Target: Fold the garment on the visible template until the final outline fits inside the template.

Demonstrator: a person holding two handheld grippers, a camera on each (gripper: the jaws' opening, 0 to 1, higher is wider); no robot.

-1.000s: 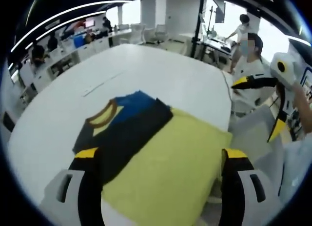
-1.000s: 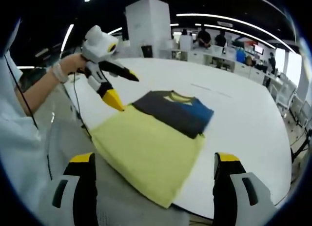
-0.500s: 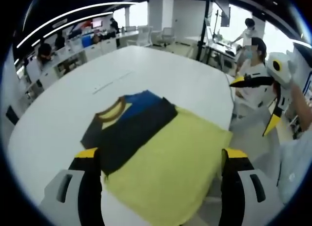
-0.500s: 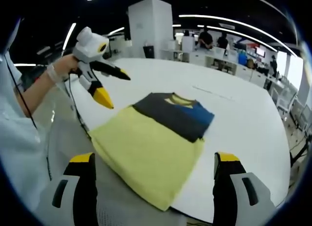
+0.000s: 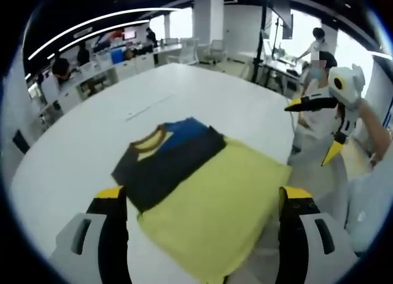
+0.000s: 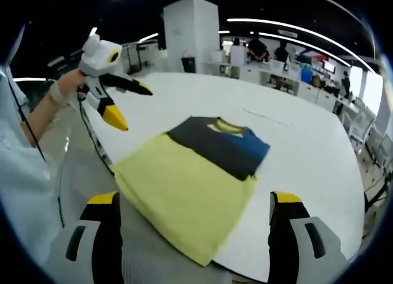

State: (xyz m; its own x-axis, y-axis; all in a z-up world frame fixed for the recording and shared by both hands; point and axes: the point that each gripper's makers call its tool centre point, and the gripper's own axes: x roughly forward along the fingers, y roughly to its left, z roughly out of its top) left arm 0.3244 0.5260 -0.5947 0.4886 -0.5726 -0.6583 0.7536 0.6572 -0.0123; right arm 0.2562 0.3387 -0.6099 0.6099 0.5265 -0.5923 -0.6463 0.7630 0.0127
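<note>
The shirt [image 6: 202,173] is lying folded on the bench [image 6: 307,149]; both grippers [image 5: 206,201] [image 6: 193,204] are hovering, fingers apart, empty; next likely checking fit

Both hand-held grippers [image 6: 129,105] [image 5: 311,130] have lifted away.

No lettering, label, brand, number or sign is legible anywhere; the distant screens and desks are too blurred to make out
</note>
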